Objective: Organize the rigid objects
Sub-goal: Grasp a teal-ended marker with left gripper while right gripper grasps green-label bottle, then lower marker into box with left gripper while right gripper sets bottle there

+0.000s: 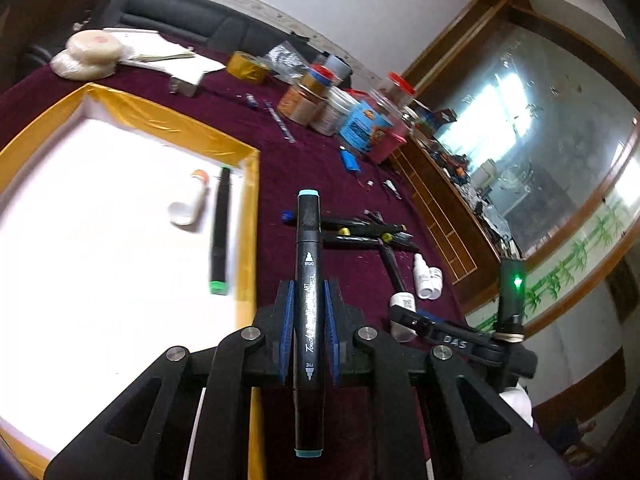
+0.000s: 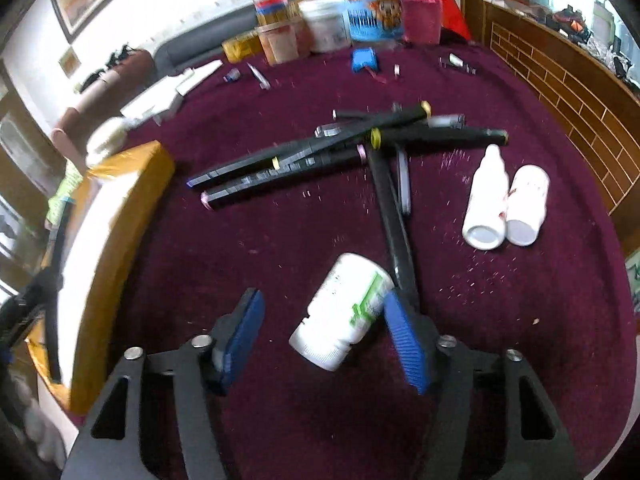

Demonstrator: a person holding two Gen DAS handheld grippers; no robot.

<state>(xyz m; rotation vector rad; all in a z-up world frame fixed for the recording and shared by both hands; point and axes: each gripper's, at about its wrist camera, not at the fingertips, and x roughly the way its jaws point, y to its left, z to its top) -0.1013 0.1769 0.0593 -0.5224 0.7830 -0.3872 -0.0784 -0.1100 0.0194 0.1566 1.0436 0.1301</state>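
At the centre of the left wrist view, a black marker (image 1: 308, 280) with pale blue caps is being clamped lengthwise by the left gripper (image 1: 309, 300), beside the gold-edged tray (image 1: 248, 208). Lower centre of the right view, a white bottle (image 2: 344, 312) is being straddled by the right gripper (image 2: 324, 320), its right pad (image 2: 404, 344) touching, left pad apart.

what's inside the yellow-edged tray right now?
In the tray: a green-capped marker and a small white bottle, lying side by side. Its near part is hidden by the left hand-held gripper.
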